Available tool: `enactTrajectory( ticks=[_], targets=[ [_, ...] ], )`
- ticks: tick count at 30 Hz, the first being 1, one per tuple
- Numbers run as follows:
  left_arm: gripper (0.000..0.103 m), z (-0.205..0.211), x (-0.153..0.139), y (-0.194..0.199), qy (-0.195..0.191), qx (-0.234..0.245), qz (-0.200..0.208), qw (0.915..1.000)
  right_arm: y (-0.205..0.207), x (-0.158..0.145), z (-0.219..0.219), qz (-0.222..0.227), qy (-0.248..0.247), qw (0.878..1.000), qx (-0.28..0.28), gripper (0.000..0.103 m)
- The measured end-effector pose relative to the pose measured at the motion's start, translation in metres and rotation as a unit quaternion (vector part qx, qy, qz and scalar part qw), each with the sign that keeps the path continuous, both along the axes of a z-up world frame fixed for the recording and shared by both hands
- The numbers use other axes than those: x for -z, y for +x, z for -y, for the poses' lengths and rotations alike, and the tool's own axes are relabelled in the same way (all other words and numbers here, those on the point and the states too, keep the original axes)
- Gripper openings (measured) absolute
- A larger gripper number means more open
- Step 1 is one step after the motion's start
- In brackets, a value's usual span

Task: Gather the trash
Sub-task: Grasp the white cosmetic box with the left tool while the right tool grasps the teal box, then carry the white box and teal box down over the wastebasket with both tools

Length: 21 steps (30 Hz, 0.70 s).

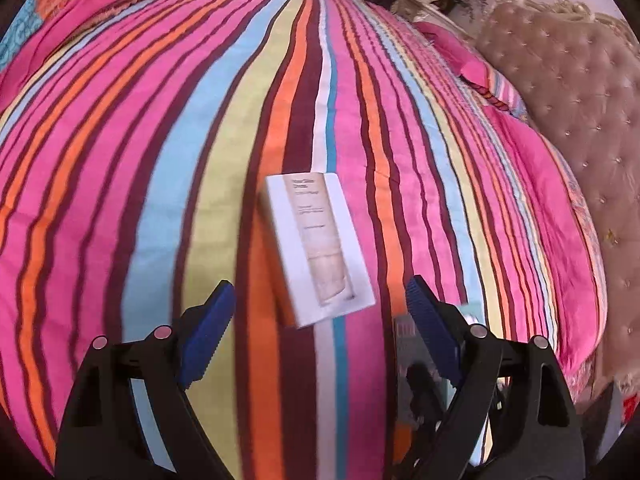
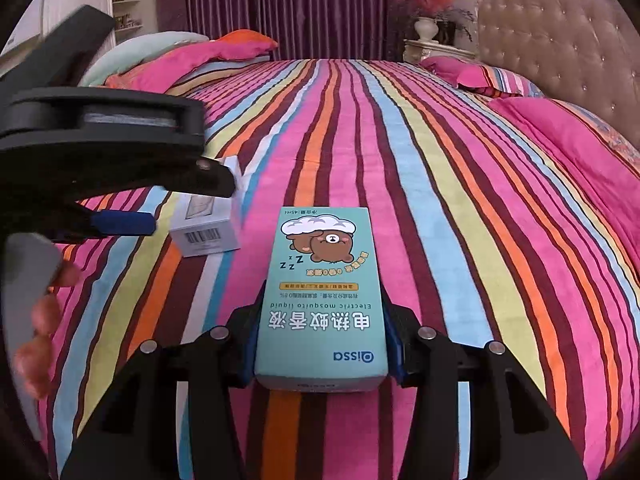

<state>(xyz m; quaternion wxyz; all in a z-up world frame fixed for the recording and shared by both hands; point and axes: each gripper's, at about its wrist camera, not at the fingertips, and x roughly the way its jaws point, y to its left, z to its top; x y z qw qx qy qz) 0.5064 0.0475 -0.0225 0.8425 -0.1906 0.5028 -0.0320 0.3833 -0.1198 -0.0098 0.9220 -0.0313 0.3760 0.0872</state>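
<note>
My bed [image 2: 420,184] fills both views under a striped quilt [image 1: 160,160] in pink, orange, blue, yellow and maroon. A tufted headboard [image 2: 560,32] stands along its right side, with pink pillows [image 2: 560,132] lying against it, and purple curtains [image 2: 288,4] hang beyond the far edge.

My right tongs [image 2: 322,344] are closed on the teal box [image 2: 324,296], a carton of electric mosquito liquid with a sleeping bear printed on it. The blue pads press its two long sides near the end closest to me, and the box points away from me along the stripes, low over the quilt; I cannot tell whether its underside touches the fabric.

My left tongs [image 1: 320,316] are spread wide and hold nothing. They hang just above the white box [image 1: 318,248], which lies flat on the quilt, slightly askew to the stripes, with its near end between the two blue fingers [image 1: 212,328] and touching neither. In the right wrist view the white box [image 2: 208,220] sits just left of the teal one, barcode end towards me, partly hidden by my left tongs [image 2: 120,200].
</note>
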Motion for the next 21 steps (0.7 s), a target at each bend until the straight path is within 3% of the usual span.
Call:
enactTrajectory(
  ticks=[6, 9, 10, 21],
  targets=[
    [0.085, 0.016, 0.014, 0.023, 0.066, -0.028, -0.025, 0.9971, 0.002, 0.001, -0.001, 0.0, 0.014, 1.0, 0.001, 0.046],
    [0.055, 0.014, 0.02, 0.026, 0.082, -0.041, -0.036, 0.9951, 0.003, 0.001, 0.001, 0.0, 0.015, 1.0, 0.003, 0.046],
    [0.051, 0.013, 0.02, 0.026, 0.097, -0.047, -0.032, 0.9937, 0.003, 0.001, 0.001, 0.0, 0.014, 1.0, 0.003, 0.046],
    [0.05, 0.006, 0.013, -0.005, 0.107, -0.019, -0.009, 0.994, -0.018, -0.005, -0.002, -0.002, 0.005, 1.0, 0.008, 0.046]
  ],
)
